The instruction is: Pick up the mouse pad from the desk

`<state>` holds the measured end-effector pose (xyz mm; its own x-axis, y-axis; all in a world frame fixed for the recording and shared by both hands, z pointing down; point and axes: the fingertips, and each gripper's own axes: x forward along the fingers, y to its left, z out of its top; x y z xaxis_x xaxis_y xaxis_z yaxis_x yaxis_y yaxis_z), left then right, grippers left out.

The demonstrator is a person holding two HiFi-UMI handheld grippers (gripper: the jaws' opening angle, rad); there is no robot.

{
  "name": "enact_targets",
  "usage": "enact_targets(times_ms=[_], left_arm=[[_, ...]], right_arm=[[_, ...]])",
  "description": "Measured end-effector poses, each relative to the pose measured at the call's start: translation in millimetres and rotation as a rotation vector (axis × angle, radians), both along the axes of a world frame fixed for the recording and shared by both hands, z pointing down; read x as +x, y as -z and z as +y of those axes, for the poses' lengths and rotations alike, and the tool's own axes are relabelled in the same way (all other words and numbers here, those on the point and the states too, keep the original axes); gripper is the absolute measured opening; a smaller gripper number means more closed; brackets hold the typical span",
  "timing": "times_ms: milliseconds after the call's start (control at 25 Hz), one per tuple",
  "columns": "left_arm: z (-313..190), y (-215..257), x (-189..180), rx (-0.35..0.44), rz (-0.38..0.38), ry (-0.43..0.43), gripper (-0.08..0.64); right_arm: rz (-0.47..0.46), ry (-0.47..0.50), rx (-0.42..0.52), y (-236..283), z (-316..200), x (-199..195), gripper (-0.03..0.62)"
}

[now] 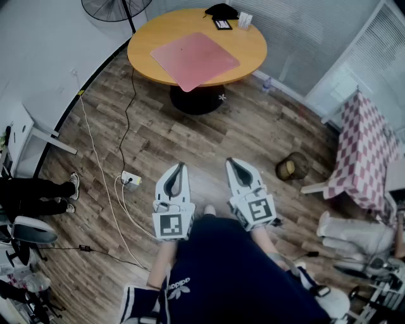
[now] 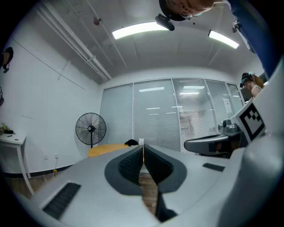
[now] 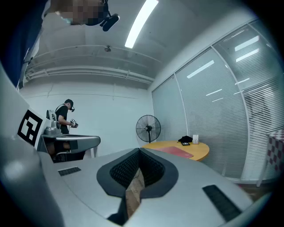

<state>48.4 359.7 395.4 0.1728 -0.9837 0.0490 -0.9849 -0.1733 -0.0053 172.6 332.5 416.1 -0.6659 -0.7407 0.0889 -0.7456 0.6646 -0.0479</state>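
Far left, a white side table (image 1: 38, 134) stands by the wall. Beside it are another person's dark trouser legs and shoes (image 1: 45, 188). Neither bears on the job. A power strip (image 1: 130, 180) lies on the plank floor (image 1: 209, 136) just left of the operator, a trip hazard for anyone walking forward.

The left gripper (image 1: 181, 166) is held level, close in front of the operator's body and aimed toward the desk. Its own view shows the jaws pressed together with nothing between them, which suits carrying the tool across a room.

At centre, on the far side, the round desk (image 1: 253, 45) stands well apart from both grippers. The mouse pad (image 1: 193, 58), pink and square, lies flat on the desk's near half. Its near corner reaches the rim and may overhang it slightly, though the steep angle leaves that uncertain. If it does, I judge that corner the easiest purchase on so thin a sheet. A pedestal fan (image 1: 115, 6) stands behind the desk. A black item (image 1: 221, 9) and a small white box (image 1: 245, 19) sit at the far edge, clear of the pad.

The right gripper (image 1: 231, 162) mirrors the left: level, jaws closed at the tips, empty.

I assess this as the approach stage, with no contact made. The jaws must part before any grasp.

Far right, a round basket (image 1: 292, 167) sits on the floor near furniture draped in checked cloth (image 1: 364, 152).
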Motion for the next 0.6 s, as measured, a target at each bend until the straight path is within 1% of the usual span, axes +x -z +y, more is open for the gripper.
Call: enact_targets(times_ms=[160,280,600], left_arm=[[1.0,1.6,-8.4,0.001,0.006,0.000,0.009],[1.4,1.0,-8.2,-0.001,0.018,0.003,0.009],[1.9,3.1,-9.3,0.009,0.023,0.006,0.008]], right_arm=[[-0.004,-0.001,0.004,4.3,2.6,-8.4,0.003],[0.001,-0.001,0.004,4.4,4.5,-8.3,0.003],[0.017,0.013,0.026,8.4,7.0,-10.0,0.003]])
